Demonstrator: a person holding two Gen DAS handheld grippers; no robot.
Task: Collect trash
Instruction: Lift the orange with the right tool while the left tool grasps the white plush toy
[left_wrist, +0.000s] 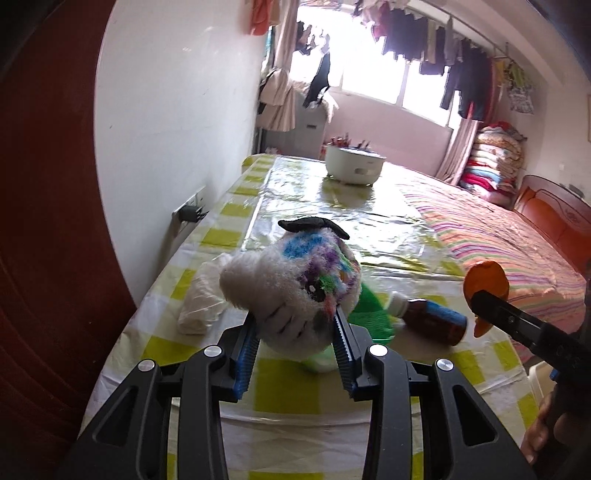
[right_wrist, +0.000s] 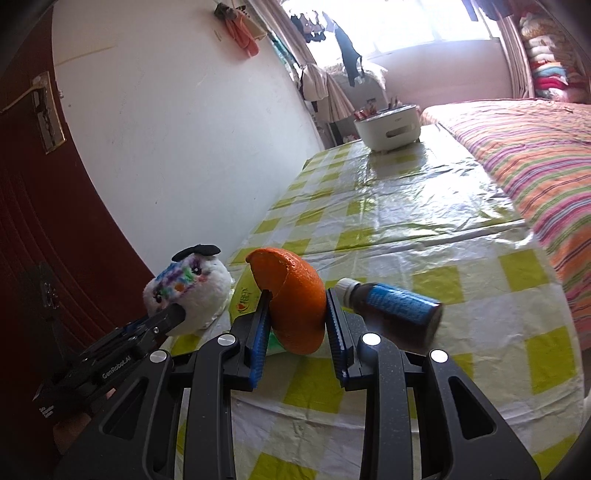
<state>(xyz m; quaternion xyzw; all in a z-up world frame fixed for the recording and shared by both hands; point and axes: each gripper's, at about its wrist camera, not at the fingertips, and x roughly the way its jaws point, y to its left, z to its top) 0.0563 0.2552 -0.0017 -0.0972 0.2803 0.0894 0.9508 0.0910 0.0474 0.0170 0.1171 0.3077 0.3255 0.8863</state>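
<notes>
My left gripper (left_wrist: 295, 321) is shut on a white plush toy (left_wrist: 291, 280) with coloured patches and a black hat, held above the table. In the right wrist view the same toy (right_wrist: 192, 295) hangs at the left, in the left gripper (right_wrist: 166, 319). My right gripper (right_wrist: 297, 310) is shut on a piece of orange peel (right_wrist: 295, 299), also lifted; the peel (left_wrist: 485, 284) shows at the right of the left wrist view. A brown bottle with a blue label (right_wrist: 395, 306) lies on its side on the tablecloth, just beyond the right gripper; a green packet (left_wrist: 369, 314) lies beside it.
The table has a yellow-and-white check plastic cloth (right_wrist: 406, 206). A crumpled white bag (left_wrist: 203, 295) lies by the wall. A white tub (left_wrist: 354, 162) stands at the far end. A bed with striped bedding (right_wrist: 535, 155) runs along the right. A dark red door (right_wrist: 37, 221) is at left.
</notes>
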